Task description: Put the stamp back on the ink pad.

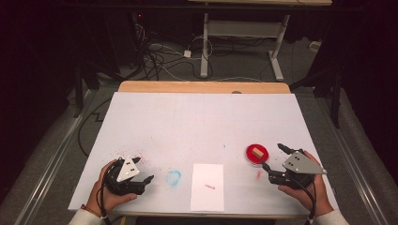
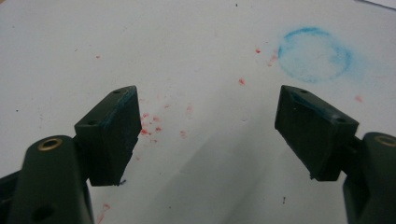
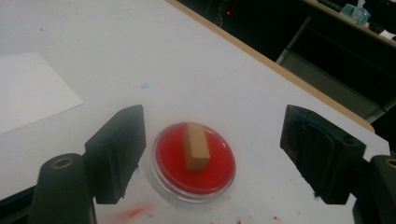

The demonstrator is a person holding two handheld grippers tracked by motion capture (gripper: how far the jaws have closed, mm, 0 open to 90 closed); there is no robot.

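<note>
1. The counter point(image 1: 197, 122) is covered by a white surface speckled with red ink; a strip of its wooden edge shows along the far side.
2. A white sheet of paper point(image 1: 207, 186) lies at the near edge of the counter, between the two grippers, with a small red mark point(image 1: 210, 186) printed on it.
3. The right gripper point(image 1: 274, 159) is held in the person's right hand point(image 1: 307, 190) at the near right of the counter. Its jaws stand wide apart and hold nothing. In the right gripper view they flank the red ink pad without touching it.
4. The left gripper point(image 1: 143, 169) sits in the person's left hand point(image 1: 109, 192) at the near left, well apart from the ink pad. Its jaws also stand wide and grip nothing; in the left gripper view they hover over bare, red-flecked counter.
5. The red ink pad point(image 1: 256, 154), a round shallow dish with a clear rim, rests on the counter just ahead of the right gripper, to the right of the paper.
6. A faint blue ring stain point(image 1: 173, 177) marks the counter between the left gripper and the paper.
7. The wooden stamp block point(image 3: 195, 147) lies on its long side in the middle of the ink pad. In the right gripper view its long axis runs almost straight away from the gripper, one short end pointing toward the jaws and the other toward the far edge of the counter.
</note>
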